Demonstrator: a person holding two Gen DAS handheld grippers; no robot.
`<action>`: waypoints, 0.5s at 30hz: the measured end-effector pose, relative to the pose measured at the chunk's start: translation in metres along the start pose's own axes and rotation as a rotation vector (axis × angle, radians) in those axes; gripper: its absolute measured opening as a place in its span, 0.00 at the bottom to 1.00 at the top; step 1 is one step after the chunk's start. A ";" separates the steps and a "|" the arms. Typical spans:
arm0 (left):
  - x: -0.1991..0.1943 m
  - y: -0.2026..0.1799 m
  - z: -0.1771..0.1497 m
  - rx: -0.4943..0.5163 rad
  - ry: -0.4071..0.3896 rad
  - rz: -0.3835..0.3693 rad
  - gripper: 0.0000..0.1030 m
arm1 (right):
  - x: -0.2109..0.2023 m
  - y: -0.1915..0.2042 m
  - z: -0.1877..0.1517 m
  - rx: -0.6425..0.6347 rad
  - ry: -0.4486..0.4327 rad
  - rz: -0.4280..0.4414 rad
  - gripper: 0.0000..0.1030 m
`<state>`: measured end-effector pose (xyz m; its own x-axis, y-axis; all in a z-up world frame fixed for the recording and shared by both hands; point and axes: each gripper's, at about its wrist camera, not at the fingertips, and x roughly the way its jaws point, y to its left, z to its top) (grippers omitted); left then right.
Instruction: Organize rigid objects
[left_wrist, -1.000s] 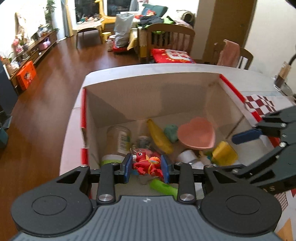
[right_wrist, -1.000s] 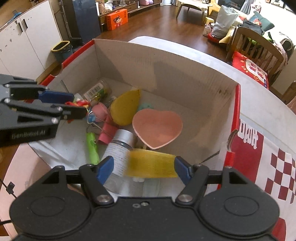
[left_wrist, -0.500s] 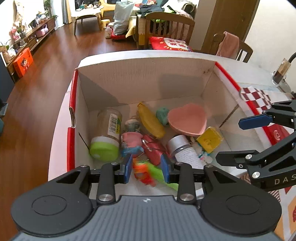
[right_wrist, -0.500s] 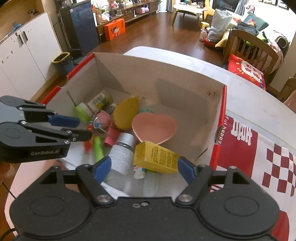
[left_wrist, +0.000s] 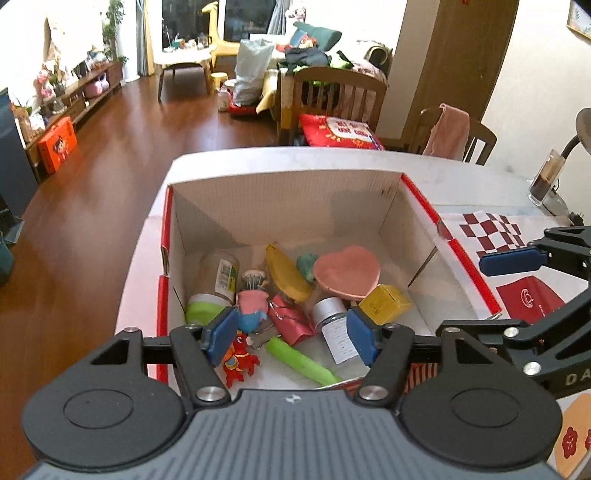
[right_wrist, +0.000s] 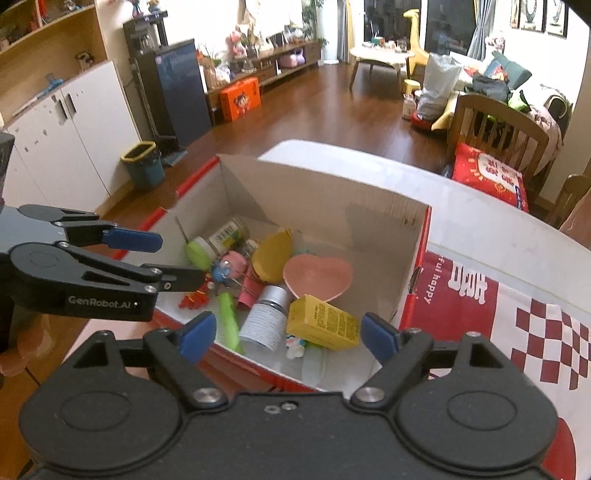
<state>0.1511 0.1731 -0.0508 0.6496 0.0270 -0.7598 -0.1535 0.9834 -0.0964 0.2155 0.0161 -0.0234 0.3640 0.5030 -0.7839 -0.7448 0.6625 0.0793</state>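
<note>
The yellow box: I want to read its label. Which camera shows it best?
The right wrist view: the yellow box lies near, printed face up. The left wrist view shows the box smaller, with only a corner toward the camera.

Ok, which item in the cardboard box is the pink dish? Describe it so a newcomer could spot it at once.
Start at the open cardboard box with red edges on the white table. Near the middle of its floor lies the heart-shaped pink dish, between the yellow banana-like toy and the yellow carton. It is the only heart-shaped, hollow thing there.
</note>
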 end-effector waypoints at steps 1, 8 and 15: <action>-0.004 -0.002 0.000 -0.001 -0.006 0.004 0.63 | -0.005 0.000 -0.001 0.000 -0.015 0.002 0.84; -0.026 -0.011 -0.004 -0.003 -0.042 0.008 0.71 | -0.034 0.000 -0.010 0.017 -0.113 0.023 0.92; -0.044 -0.020 -0.009 -0.003 -0.076 0.015 0.73 | -0.059 -0.003 -0.025 0.049 -0.193 0.032 0.98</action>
<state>0.1189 0.1505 -0.0210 0.7022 0.0550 -0.7098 -0.1657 0.9823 -0.0878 0.1821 -0.0294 0.0076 0.4446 0.6179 -0.6485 -0.7315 0.6683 0.1353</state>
